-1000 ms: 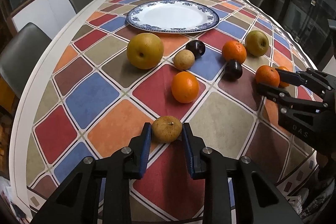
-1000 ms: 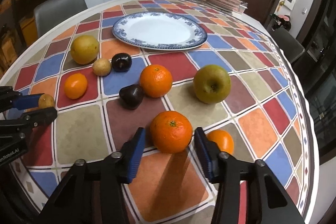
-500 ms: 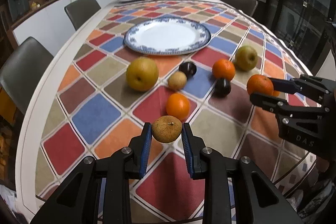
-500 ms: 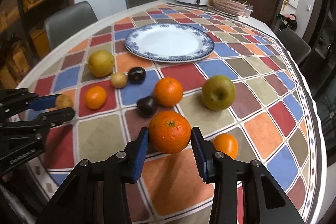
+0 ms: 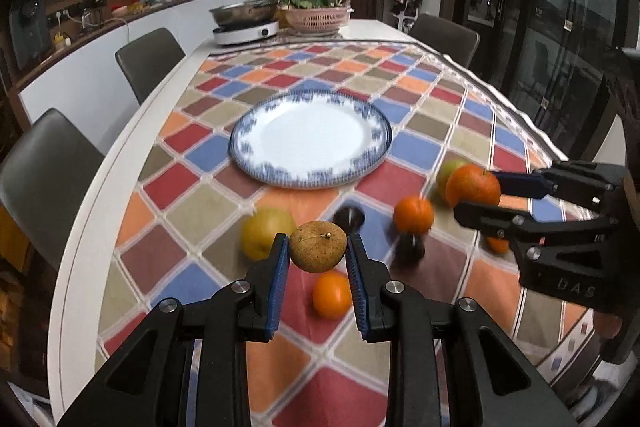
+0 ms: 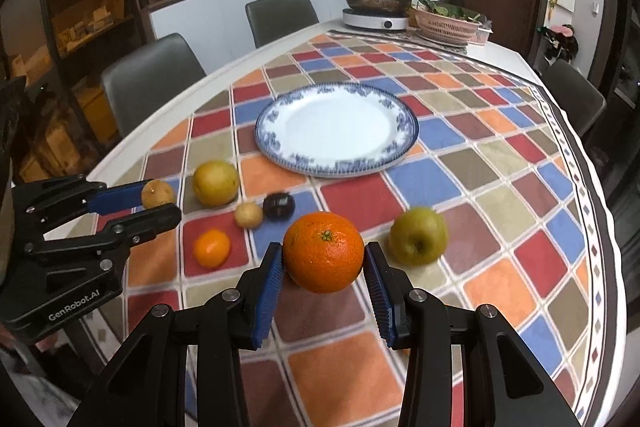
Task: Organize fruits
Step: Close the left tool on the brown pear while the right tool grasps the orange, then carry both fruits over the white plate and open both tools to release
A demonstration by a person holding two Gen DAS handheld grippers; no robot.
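Observation:
My left gripper [image 5: 318, 253] is shut on a small brown fruit [image 5: 318, 246] and holds it above the table; it also shows in the right wrist view [image 6: 158, 193]. My right gripper [image 6: 324, 261] is shut on a large orange [image 6: 323, 251], also lifted; it shows in the left wrist view [image 5: 473, 185]. The empty blue-rimmed white plate [image 5: 310, 137] [image 6: 336, 129] lies ahead of both. On the cloth between lie a yellow pear [image 6: 216, 183], a small tan fruit [image 6: 248, 215], a dark plum [image 6: 279, 205], a small orange [image 6: 212, 248] and a green apple [image 6: 418, 235].
The table has a checked cloth [image 6: 500, 187]. An induction cooker with a steel bowl [image 6: 378, 9] and a pink basket [image 6: 446, 23] stand at the far end. Grey chairs [image 6: 152, 83] line the left side and one stands at the right [image 6: 574, 95].
Both grippers have lifted their fruits off the cloth and risen higher, each still shut. The plate now sits closer to the centre of both views.

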